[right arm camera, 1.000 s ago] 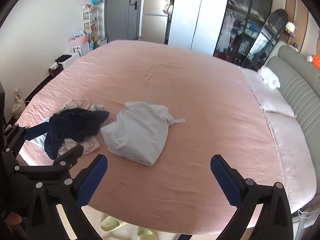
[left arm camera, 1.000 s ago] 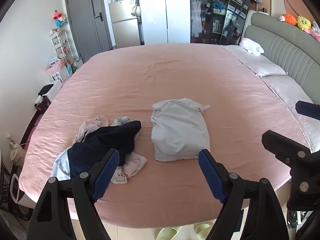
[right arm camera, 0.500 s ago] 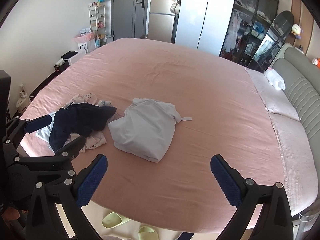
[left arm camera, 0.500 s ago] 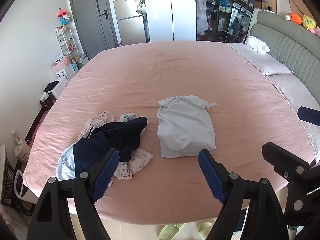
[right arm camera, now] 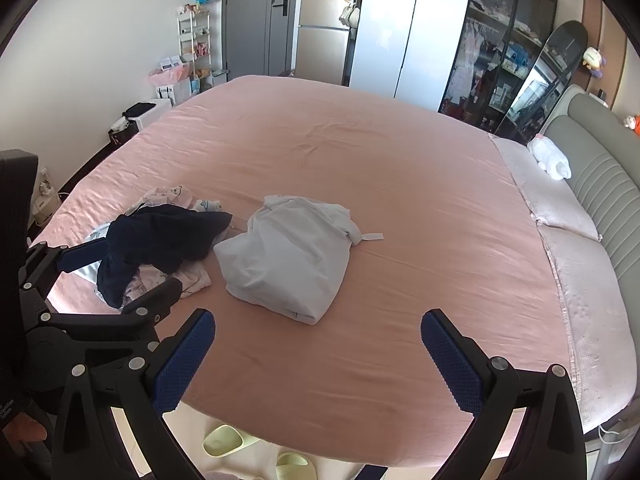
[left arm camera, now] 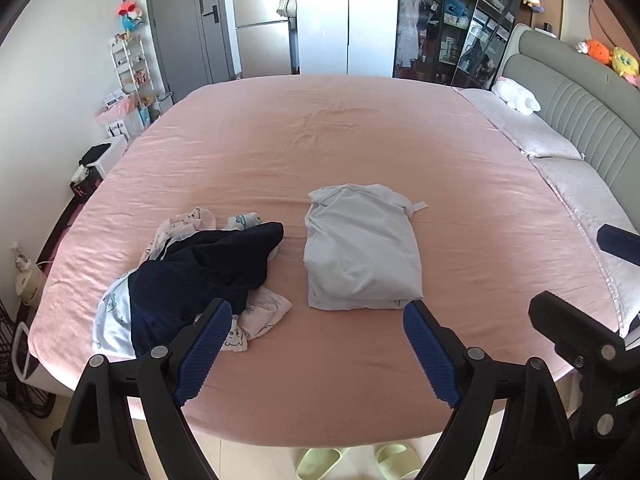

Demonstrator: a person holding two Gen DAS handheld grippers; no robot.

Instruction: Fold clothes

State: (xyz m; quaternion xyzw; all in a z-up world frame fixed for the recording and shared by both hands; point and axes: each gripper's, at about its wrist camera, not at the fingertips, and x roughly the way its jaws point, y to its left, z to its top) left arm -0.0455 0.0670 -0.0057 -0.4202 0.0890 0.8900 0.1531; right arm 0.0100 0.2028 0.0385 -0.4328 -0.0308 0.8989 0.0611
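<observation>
- A pale blue-grey folded cotton garment (left arm camera: 360, 252) lies as a neat rectangle mid-bed on the pink bedsheet (left arm camera: 320, 140), apparently set apart as finished work.
- Just to its left, apart from it, sits a heap of unfolded clothes: a rumpled dark navy garment (left arm camera: 200, 276) draped over white printed children's clothes (left arm camera: 260, 320), likely waiting their turn.
- The left gripper (left arm camera: 316, 344) hovers over the near bed edge, its blue-padded fingers spread and opening wider, nothing between them.
- The right gripper (right arm camera: 318, 356) hangs likewise, fingers spread wide and empty.
- Both point down toward the clothes, probably readying for the heap.
</observation>
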